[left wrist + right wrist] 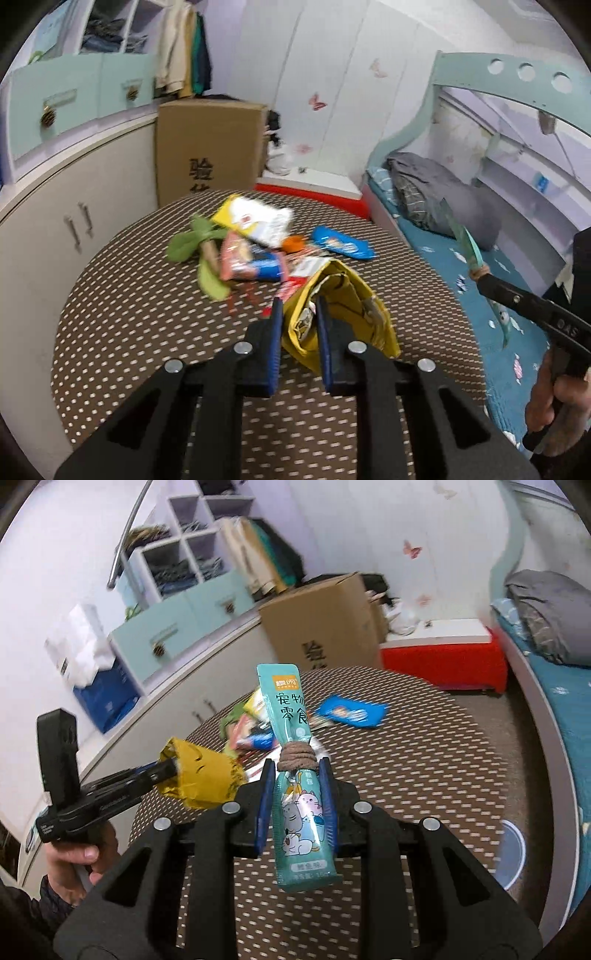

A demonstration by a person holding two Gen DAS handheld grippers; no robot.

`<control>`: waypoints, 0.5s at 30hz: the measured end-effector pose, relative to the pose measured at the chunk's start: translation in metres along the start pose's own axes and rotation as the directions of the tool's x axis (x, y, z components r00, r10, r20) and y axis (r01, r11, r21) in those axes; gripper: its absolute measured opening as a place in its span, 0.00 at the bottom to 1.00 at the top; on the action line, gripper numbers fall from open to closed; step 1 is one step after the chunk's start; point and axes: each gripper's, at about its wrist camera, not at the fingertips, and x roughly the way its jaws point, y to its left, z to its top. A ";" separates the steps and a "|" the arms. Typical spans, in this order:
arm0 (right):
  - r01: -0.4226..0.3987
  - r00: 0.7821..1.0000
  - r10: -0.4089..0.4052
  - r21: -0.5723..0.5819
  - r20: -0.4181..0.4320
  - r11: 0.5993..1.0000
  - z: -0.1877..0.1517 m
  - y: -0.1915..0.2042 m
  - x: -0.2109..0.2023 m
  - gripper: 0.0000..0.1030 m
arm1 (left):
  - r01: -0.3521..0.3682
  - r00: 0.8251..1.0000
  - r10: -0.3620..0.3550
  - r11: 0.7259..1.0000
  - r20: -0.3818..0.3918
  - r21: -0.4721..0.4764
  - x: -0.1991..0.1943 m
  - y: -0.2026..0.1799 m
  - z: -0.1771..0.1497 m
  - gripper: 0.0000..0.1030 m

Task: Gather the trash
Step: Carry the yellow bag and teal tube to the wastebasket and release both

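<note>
Two pieces of trash were already off the table (147,332), one in each claw. Our left gripper (298,310) was pinching a crumpled yellow wrapper (347,295) between its blue pads, holding it by its near edge so the rest stood free above the dotted cloth. Our right gripper (297,771) was pressed onto a teal pet-snack sachet (301,812), gripped across its middle just below a brown band (297,758) wound round it. The sachet stood upright towards twelve o'clock and its lower end hung back towards six.

Most of the litter still lay in a loose heap at about eleven o'clock from the left claw: a pale yellow packet (255,221), green leaves (192,243), a pink-and-blue wrapper (251,262), with a blue packet (341,245) set apart at one o'clock. We judged the heap had been left because both claws were full.

In the right wrist view a clear round tub (511,853) sat at four o'clock by the table's edge; we supposed it might be where the trash goes, though nothing confirmed it.
</note>
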 end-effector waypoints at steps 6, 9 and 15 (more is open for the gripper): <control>0.070 0.994 -0.075 0.074 0.076 0.995 0.011 -0.050 -0.041 0.23 | 0.078 0.997 -0.079 0.996 0.023 0.051 0.001 -0.041 0.018 0.16; 0.104 0.988 -0.116 0.120 0.104 0.987 0.015 -0.077 -0.059 0.23 | 0.124 0.992 -0.126 0.989 0.029 0.086 0.006 -0.070 0.028 0.16; 0.183 0.972 -0.213 0.237 0.104 0.954 0.015 -0.143 -0.072 0.23 | 0.226 0.973 -0.230 0.963 0.013 0.150 0.027 -0.131 0.043 0.16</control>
